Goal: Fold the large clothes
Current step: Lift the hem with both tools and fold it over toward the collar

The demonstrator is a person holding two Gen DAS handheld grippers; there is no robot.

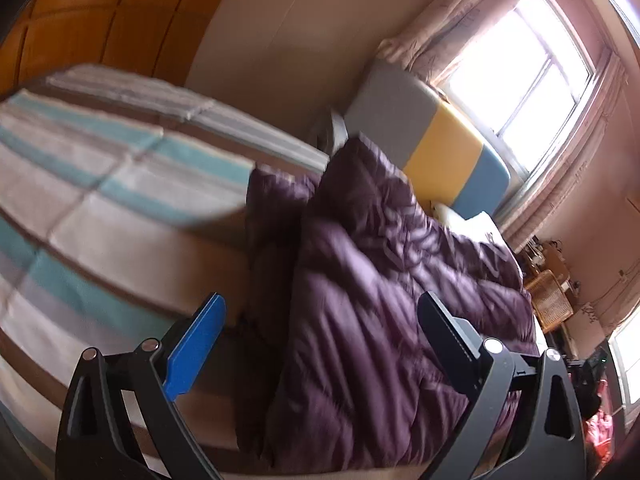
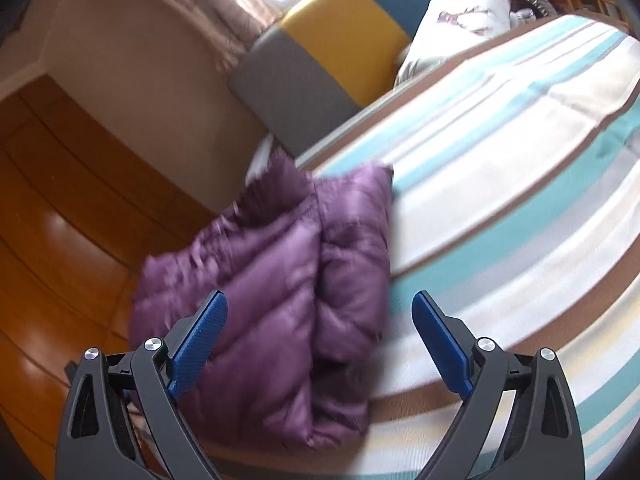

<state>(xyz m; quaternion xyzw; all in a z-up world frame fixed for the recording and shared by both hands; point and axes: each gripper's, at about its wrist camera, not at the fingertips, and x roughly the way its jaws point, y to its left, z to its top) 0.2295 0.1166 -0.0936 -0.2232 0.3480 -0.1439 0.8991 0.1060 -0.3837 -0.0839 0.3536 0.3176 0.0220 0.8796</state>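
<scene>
Jacket: a puffy purple jacket [image 2: 288, 280] lay folded into a thick bundle on the striped bedspread [image 2: 500, 200], close to the edge of the bed by the wooden floor [image 2: 60, 220].
Headboard: a grey, yellow and blue headboard [image 2: 332, 52] stood beyond the far end of the bundle, with a white pillow [image 2: 452, 28] beside it.
Left gripper: the left gripper [image 1: 320, 352] was spread wide with nothing between its fingers; purple fabric filled the view just ahead and toward its right-hand finger.
Right gripper: the right gripper [image 2: 320, 352] was also wide and empty, its pads clear of the cloth.
Direction: from the right gripper the bundle lay ahead and toward its left-hand finger, with bare bedspread ahead of the other finger.
Long axis: the bundle ran lengthwise away from both grippers, toward the headboard.
Nearer hand: the left one looked closer, since the jacket loomed larger in its view, though blur made this uncertain.
Judgement: the fold seemed largely done; any next grasp would likely start at the near end of the bundle.
</scene>
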